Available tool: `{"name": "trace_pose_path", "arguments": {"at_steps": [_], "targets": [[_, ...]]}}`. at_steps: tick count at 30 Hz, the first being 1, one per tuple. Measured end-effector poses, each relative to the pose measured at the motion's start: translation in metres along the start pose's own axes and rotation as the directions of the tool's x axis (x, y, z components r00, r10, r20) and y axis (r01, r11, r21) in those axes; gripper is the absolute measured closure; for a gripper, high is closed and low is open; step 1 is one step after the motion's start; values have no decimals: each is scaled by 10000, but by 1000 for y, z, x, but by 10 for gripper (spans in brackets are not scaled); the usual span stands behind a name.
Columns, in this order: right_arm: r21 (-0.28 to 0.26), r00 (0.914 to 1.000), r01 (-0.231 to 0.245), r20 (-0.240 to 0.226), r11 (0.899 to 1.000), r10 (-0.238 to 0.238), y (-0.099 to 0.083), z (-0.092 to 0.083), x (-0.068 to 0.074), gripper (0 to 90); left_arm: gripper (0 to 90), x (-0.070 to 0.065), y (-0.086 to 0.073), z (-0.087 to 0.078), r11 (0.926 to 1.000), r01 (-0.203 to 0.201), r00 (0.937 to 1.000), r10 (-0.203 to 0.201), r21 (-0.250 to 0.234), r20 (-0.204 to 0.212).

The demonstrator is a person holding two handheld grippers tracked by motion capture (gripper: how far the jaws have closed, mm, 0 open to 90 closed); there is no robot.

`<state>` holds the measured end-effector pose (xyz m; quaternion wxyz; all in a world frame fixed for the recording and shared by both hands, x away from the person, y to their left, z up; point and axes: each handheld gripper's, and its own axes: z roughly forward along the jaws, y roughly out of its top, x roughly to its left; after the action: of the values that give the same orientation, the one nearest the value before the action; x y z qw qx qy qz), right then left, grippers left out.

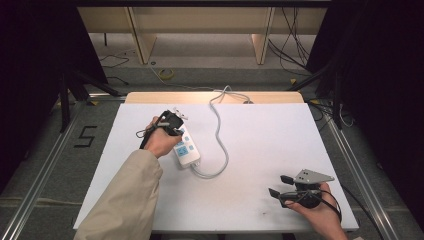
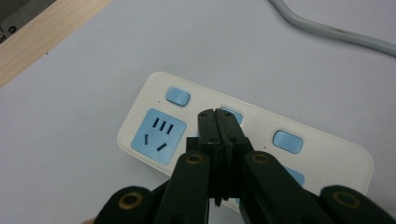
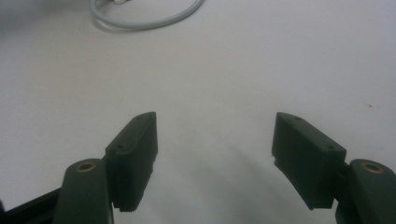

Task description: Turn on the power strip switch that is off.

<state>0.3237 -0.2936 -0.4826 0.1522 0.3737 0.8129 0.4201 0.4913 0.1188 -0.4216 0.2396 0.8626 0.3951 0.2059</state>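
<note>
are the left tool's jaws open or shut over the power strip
Shut. In the left gripper view the left tool has its two black jaws pressed together, nothing between them, tips over a blue switch on the power strip.

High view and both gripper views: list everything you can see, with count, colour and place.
power strip: one, white with blue sockets and switches, left of centre on the table, under the left tongs
cable: one, grey, curling from the strip's near end to the table's far edge
table: one, white top, wooden strip at the far edge
floor cables: several, dark, far right floor
yellow cable: one, floor beyond the table
left tongs: black, shut, tips over a blue switch
right tongs: black, open, above bare table at near right
sleeve: beige, left arm
</note>
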Motion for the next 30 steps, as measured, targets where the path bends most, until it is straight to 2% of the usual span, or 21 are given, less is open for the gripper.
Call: {"name": "trace_pose_path", "arguments": {"at_steps": [18,30], "targets": [[-8,10000,12,-16,10000,-12,0,0,0,322,898,3,13,6,9996,-276,9996,276,-3,-66],[-8,10000,30,-22,10000,-30,0,0,0,322,898,2,19,12,9995,-300,9995,300,-1,-65]]}}
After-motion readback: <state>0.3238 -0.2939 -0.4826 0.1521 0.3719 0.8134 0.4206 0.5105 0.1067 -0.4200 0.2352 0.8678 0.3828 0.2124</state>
